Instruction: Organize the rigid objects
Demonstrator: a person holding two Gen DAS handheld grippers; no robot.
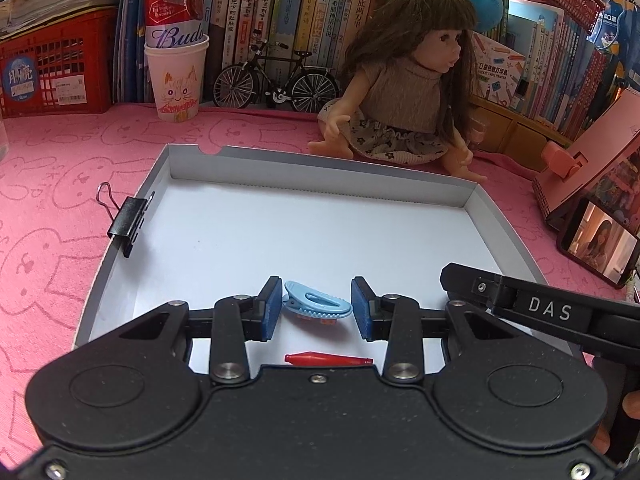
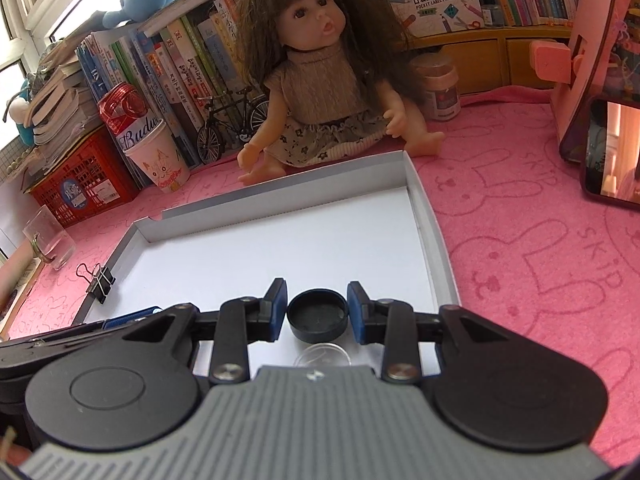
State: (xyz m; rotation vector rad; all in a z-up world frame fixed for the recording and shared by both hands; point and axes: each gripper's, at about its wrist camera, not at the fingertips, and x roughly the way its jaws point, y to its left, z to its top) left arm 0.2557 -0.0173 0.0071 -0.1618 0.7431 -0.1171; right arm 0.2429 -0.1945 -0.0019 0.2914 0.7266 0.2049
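Observation:
A shallow white box lid [image 1: 320, 236] lies on the pink cloth; it also shows in the right wrist view [image 2: 280, 248]. In the left wrist view my left gripper [image 1: 316, 308] is open, its blue pads on either side of a light blue clip [image 1: 316, 303] on the lid floor. A red pen cap [image 1: 328, 359] lies just behind the clip. In the right wrist view my right gripper [image 2: 317, 312] stands around a black round cap [image 2: 318, 314], pads close to its sides, jaws open. A clear round lid [image 2: 322, 356] lies below it. A black binder clip [image 1: 129, 220] grips the lid's left wall.
A doll [image 1: 404, 84] sits behind the box. A paper cup holding a red can [image 1: 176, 44], a model bicycle [image 1: 276, 78], books and a red crate [image 1: 52, 68] line the back. A phone [image 1: 600, 244] and pink stand [image 1: 588, 160] are at right.

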